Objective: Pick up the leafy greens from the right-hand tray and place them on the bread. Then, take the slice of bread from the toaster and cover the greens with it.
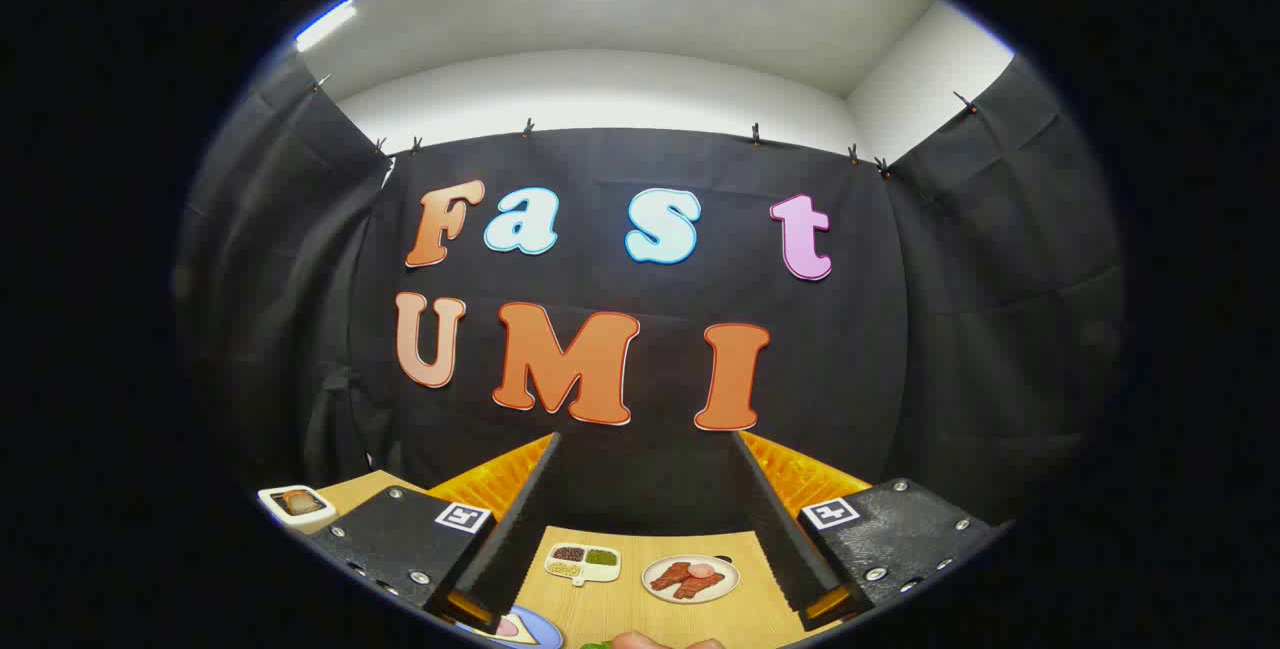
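Gripper (pixel 645 529): two long fingers w/ ribbed, sawtooth inner faces, spread wide apart. Each sits on a dark textured block w/ silver screws at the corners. White square tag w/ black marker pattern on each block, near the finger base. Ribbed housing behind both.

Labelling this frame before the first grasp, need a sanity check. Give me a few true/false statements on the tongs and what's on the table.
1. The tongs are open with nothing between them. True.
2. A round plate of meat lies on the table between the fingers. True.
3. The tongs are shut on a bread slice. False: they are open and hold nothing.
4. A divided dish sits beside the plate. True.
5. The toaster stands between the fingers. False: it sits off to the side, beyond one finger, with bread in it.
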A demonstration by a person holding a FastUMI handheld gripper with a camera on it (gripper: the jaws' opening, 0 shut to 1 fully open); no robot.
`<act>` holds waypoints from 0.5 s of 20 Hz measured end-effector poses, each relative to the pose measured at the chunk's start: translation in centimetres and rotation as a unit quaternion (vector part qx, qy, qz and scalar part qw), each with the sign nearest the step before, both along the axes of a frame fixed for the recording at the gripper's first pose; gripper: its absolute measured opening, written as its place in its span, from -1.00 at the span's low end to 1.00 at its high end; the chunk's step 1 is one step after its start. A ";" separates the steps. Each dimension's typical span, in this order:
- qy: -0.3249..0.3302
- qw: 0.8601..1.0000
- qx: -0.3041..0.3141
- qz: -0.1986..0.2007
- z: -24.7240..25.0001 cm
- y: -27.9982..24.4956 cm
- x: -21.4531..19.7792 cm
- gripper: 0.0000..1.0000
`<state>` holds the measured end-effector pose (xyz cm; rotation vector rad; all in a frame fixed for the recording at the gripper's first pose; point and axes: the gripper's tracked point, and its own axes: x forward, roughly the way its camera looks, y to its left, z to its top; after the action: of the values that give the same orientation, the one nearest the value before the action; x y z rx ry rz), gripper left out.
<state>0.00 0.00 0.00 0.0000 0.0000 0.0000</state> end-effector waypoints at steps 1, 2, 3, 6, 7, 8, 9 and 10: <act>0.002 1.000 0.003 -0.001 -0.1 0.0 0.0 0.94; 0.004 1.000 0.008 -0.002 -0.1 0.1 -0.2 0.94; 0.002 1.000 0.011 -0.002 0.1 0.2 -0.3 0.94; -0.011 1.000 0.004 -0.007 1.2 0.1 -0.4 0.94; -0.014 1.000 0.004 -0.007 1.4 0.2 -0.3 0.94; -0.016 1.000 0.006 -0.006 1.6 0.4 -0.2 0.94; -0.017 1.000 0.006 -0.006 1.7 0.5 -0.3 0.94; -0.017 1.000 0.006 -0.004 1.7 0.6 -0.3 0.95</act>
<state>-0.26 0.56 1.69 0.0115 -0.0334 -0.0087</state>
